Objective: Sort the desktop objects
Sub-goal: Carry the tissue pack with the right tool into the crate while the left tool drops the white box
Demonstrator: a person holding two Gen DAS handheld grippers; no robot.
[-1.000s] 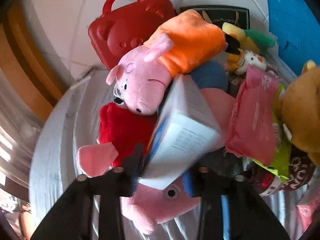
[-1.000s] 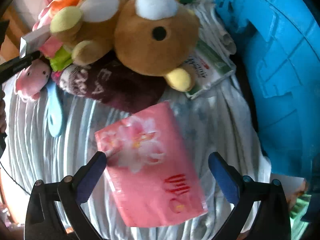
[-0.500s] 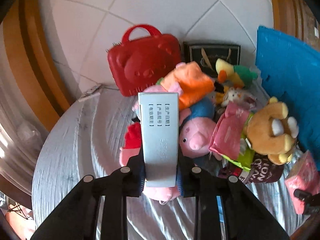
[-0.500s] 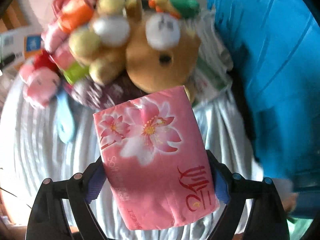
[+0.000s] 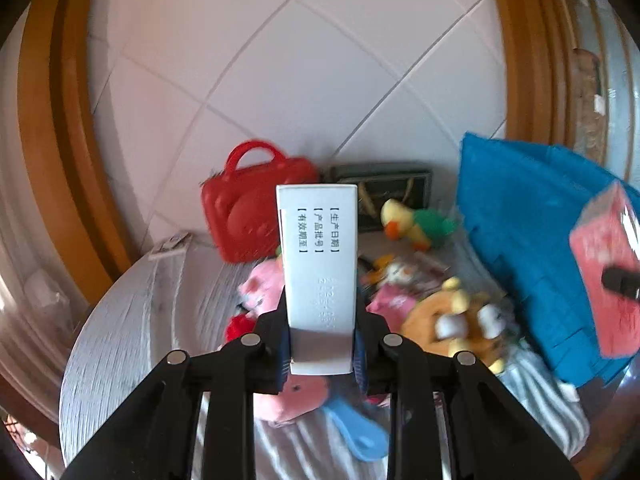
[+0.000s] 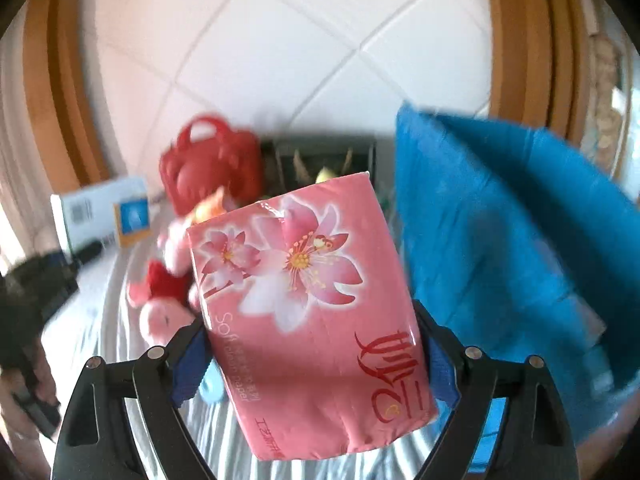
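My left gripper [image 5: 322, 354] is shut on a white carton [image 5: 318, 264] with printed text, held upright above the toy pile. The same carton [image 6: 100, 212] shows at the left of the right wrist view. My right gripper [image 6: 312, 364] is shut on a pink flowered tissue pack [image 6: 312, 292], its pads pressing both sides, lifted clear of the striped cloth [image 6: 120, 320]. That pack [image 5: 608, 280] also appears at the right edge of the left wrist view.
Plush toys lie heaped on the round table: pink pigs [image 5: 264, 288], a brown bear [image 5: 452, 324], a duck [image 5: 416, 224]. A red case [image 5: 256, 220] and a dark box [image 5: 384, 196] stand at the back by the tiled wall. A blue crate [image 5: 532, 248] stands right.
The right gripper closed on the tissue pack and raised it off the cloth. The left gripper lifted the white carton up out of the toy pile and levelled out.
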